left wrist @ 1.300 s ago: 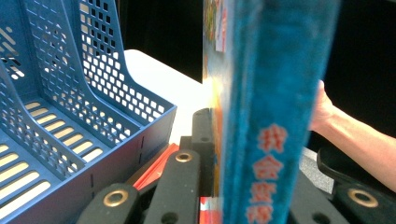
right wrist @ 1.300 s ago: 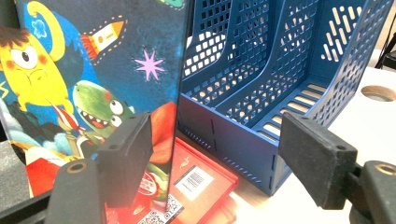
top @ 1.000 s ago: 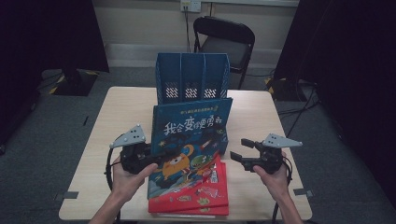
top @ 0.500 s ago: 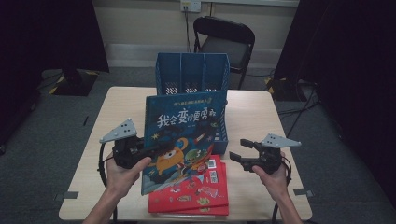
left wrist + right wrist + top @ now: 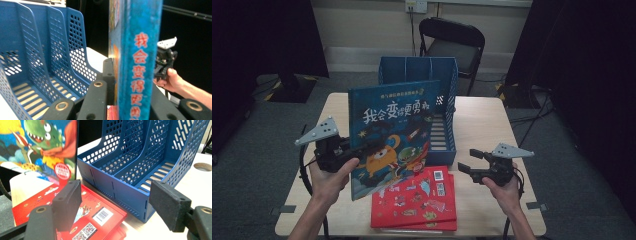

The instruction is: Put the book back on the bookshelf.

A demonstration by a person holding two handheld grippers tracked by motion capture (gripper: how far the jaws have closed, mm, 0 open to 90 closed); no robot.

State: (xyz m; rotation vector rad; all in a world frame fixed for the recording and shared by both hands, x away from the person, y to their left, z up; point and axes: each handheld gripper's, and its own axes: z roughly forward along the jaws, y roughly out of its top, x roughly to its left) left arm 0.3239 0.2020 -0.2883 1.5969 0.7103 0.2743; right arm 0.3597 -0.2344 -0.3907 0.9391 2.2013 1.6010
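The blue picture book (image 5: pixel 393 135) is clamped near its lower left edge by the left tool (image 5: pixel 343 152) and is held upright, lifted off the worktop (image 5: pixel 492 125), just in front of the blue file rack (image 5: pixel 439 107). The right tool (image 5: pixel 473 167) is held with its jaws wide apart, near the rack's front right corner, beside the red books (image 5: pixel 417 202) lying flat before the rack.

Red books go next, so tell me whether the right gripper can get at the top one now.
Probably yes. The right gripper is open beside the top red book, whose right side lies bare; the blue picture book overlaps only its upper left corner.
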